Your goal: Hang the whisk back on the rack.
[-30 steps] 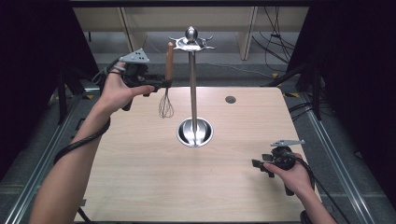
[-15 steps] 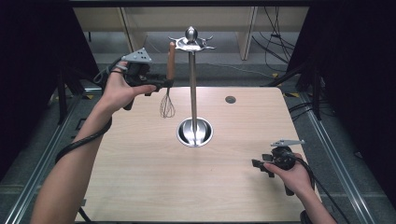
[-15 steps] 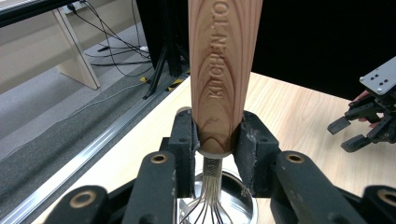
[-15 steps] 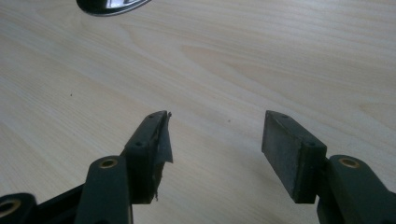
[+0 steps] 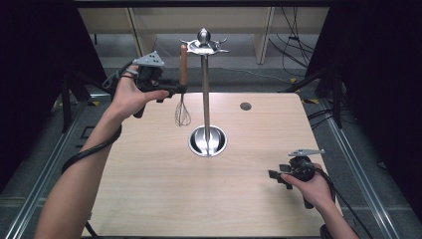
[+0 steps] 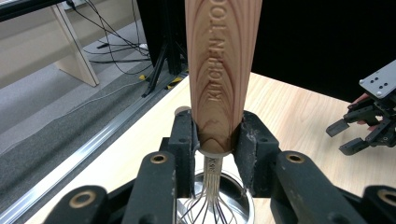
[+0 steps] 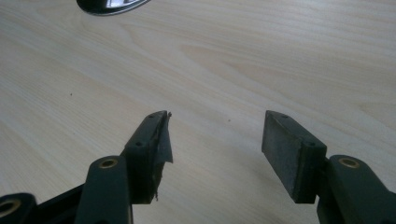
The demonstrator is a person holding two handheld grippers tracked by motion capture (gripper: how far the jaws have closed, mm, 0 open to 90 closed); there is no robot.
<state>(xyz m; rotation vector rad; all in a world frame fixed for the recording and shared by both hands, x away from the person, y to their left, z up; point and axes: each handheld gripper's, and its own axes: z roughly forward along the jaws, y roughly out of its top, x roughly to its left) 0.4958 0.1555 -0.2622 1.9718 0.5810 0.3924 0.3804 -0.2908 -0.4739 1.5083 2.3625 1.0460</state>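
Observation:
A whisk (image 5: 182, 79) with a wooden handle (image 6: 218, 79) and wire head (image 5: 182, 114) hangs upright in the air, left of the steel utensil stand (image 5: 206, 89). My left gripper (image 5: 171, 89) is shut on the lower end of the handle; in the left gripper view both pads (image 6: 252, 140) press its sides. The handle's top sits level with the stand's hooks (image 5: 191, 44); whether it touches one I cannot tell. My right gripper (image 5: 275, 178) rests low over the table's front right, jaws open, nothing between its pads (image 7: 285, 149).
The stand's round base (image 5: 207, 140) sits mid-table on the light wooden tabletop (image 5: 164, 189). A small dark hole (image 5: 245, 106) marks the far right of the top. Cables trail on the floor behind, and dark frames flank both sides.

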